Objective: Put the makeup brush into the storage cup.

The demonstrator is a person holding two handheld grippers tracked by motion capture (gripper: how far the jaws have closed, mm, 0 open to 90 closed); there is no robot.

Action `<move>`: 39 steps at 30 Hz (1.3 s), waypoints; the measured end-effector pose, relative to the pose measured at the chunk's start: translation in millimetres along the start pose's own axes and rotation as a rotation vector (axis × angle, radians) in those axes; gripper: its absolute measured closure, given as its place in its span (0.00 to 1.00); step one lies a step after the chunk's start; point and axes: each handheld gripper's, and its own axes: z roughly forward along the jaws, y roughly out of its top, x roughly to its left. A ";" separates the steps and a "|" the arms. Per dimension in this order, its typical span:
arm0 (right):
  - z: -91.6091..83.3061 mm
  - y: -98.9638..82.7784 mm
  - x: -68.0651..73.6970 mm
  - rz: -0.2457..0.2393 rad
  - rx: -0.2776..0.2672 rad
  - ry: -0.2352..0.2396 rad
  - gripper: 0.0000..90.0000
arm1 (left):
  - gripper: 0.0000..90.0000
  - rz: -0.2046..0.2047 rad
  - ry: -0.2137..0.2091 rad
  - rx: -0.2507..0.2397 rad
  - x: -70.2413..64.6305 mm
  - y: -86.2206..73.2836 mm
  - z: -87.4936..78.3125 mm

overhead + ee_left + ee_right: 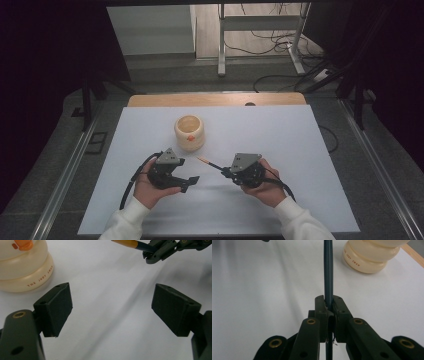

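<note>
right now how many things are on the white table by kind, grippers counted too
cream pot: 1
pen, dark shaft with an orange end: 1
grippers: 2, left gripper open, right gripper shut on the pen
total: 4

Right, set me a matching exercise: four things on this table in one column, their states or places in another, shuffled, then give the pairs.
Things
1. left tool
2. right tool
3. slim dark blue pencil with an orange-yellow end
4. cream rounded ceramic pot with an orange mark

States
A. stands upright on the white table top, beyond both hands
B. jaws wide apart, nothing between them
C. clamped between two black jaws, pointing toward the pot
D. jaws shut on a thin shaft

Pairs: 1-B, 2-D, 3-C, 4-A
</note>
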 end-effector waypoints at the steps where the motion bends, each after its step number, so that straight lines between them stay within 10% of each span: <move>1: 0.1 0.0 0.0 0.000 -0.001 -0.001 0.94 | 0.19 -0.005 -0.001 -0.002 0.0 -0.2 0.1; 39: 3.0 4.4 5.0 0.059 -0.093 -0.004 0.94 | 0.38 -0.191 -0.106 -0.285 -1.1 7.2 17.7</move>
